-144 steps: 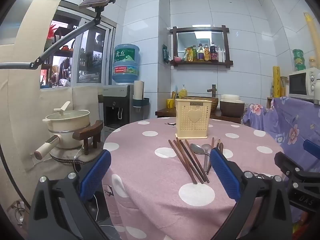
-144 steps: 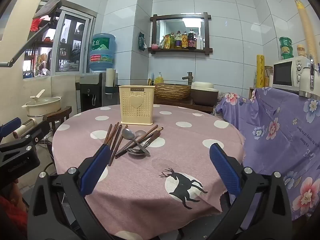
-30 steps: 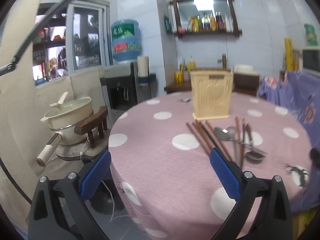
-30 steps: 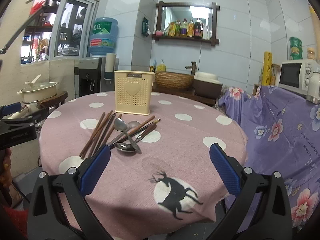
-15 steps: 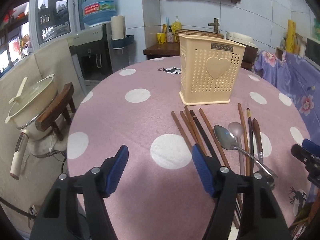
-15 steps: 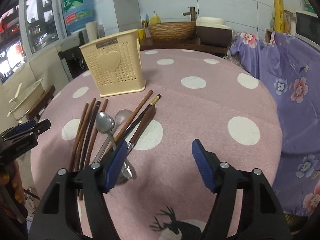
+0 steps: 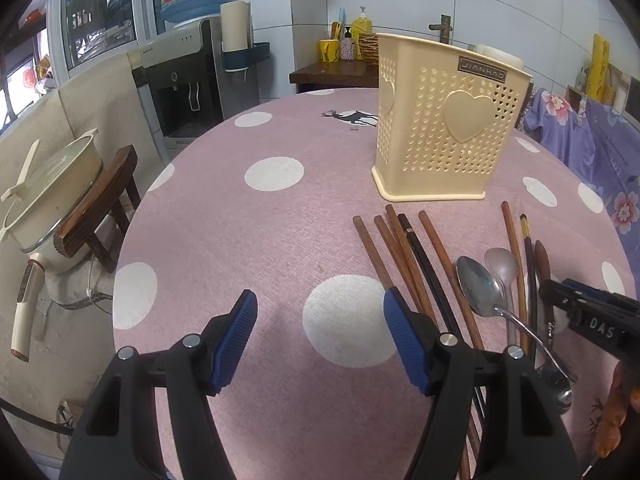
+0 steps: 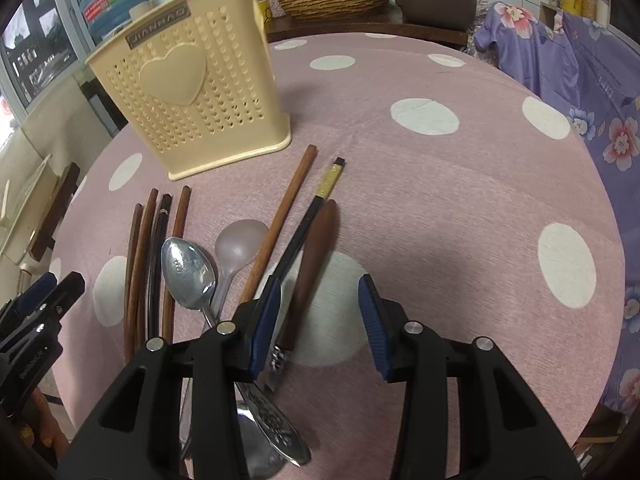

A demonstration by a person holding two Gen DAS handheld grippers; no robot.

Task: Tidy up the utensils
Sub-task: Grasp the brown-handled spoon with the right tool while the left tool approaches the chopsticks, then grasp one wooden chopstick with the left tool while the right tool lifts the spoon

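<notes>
1. The left tool (image 7: pixel 318 338) hovers over the round desk draped in pink cloth with white dots (image 7: pixel 224 216), its blue-padded jaws spread with only a white dot of cloth between them; it holds nothing.
2. Just right of it lies a fan of brown wooden chopsticks (image 7: pixel 400 256) with one black one among them. I judge these light, stiff and smooth, apt to roll, so they are best pinched across the shaft near the middle.
3. Next come two steel spoons (image 7: pixel 478 286), bowls up, handles crossing. They look slick and hard; the narrow handle is the surer place to take hold.
4. The wooden-handled utensil (image 8: pixel 316 248) lies between the jaws of the right tool (image 8: pixel 318 316), beside a black chopstick with a gold end (image 8: pixel 316 204). The jaws have just been closing, yet the pads do not press on the handle. It looks stiff, and the wooden part should give the pads some bite.
5. The cream perforated plastic holder with a heart (image 8: pixel 188 92) stands upright beyond the utensils.
</notes>
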